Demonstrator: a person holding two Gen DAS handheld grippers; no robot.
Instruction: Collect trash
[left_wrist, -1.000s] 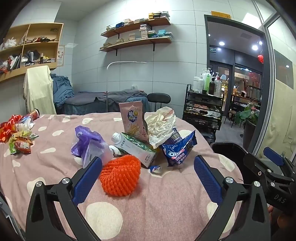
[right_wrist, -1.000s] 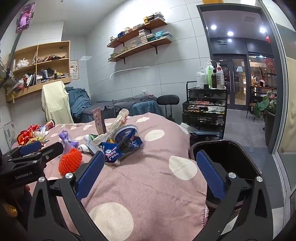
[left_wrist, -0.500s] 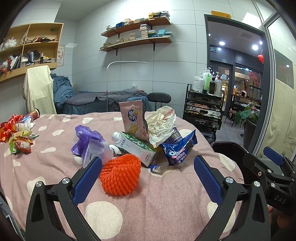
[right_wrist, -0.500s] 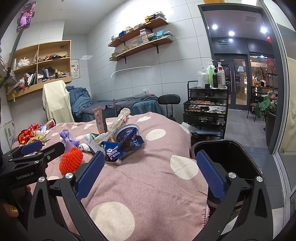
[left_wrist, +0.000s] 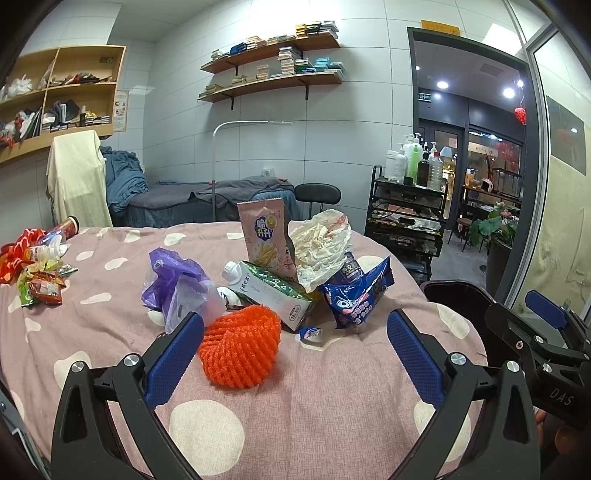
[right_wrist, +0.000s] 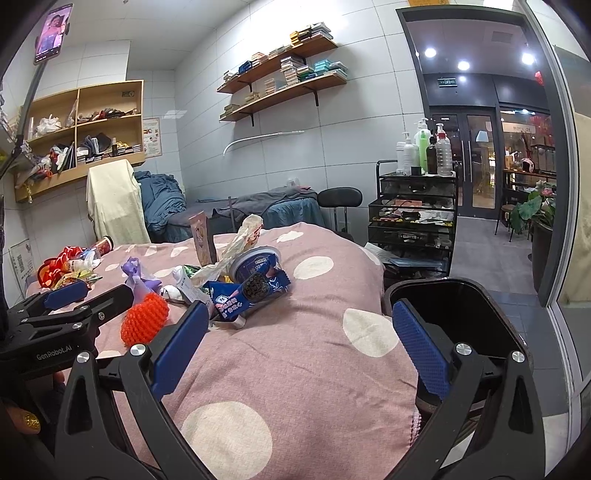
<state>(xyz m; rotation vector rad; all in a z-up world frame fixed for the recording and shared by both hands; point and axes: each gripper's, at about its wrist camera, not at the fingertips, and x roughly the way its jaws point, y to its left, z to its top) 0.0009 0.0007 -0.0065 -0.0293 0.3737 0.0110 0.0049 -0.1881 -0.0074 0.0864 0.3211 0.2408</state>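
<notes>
Left gripper (left_wrist: 295, 354) and right gripper (right_wrist: 299, 347) both gape, empty; trash pile (left_wrist: 291, 273) sits mid-frame on the pink spotted cover (left_wrist: 332, 402), bare cloth below, black bin (right_wrist: 443, 306) at its right edge

My left gripper (left_wrist: 293, 350) has matt black plastic arms, silver metal screws and blue pads (left_wrist: 173, 354) with a rough knurled texture; my right gripper (right_wrist: 295, 347) is built alike. The tablecloth (left_wrist: 332, 406) is soft, matt pink cloth with cream dots. An orange foam net (left_wrist: 240, 350) looks ribbed and spongy. The blue snack wrapper (left_wrist: 354, 295) is glossy, crinkled foil. The white paper wrapper (left_wrist: 321, 243) is crumpled and dull. The bin (right_wrist: 443, 306) is smooth, shiny black plastic.
</notes>
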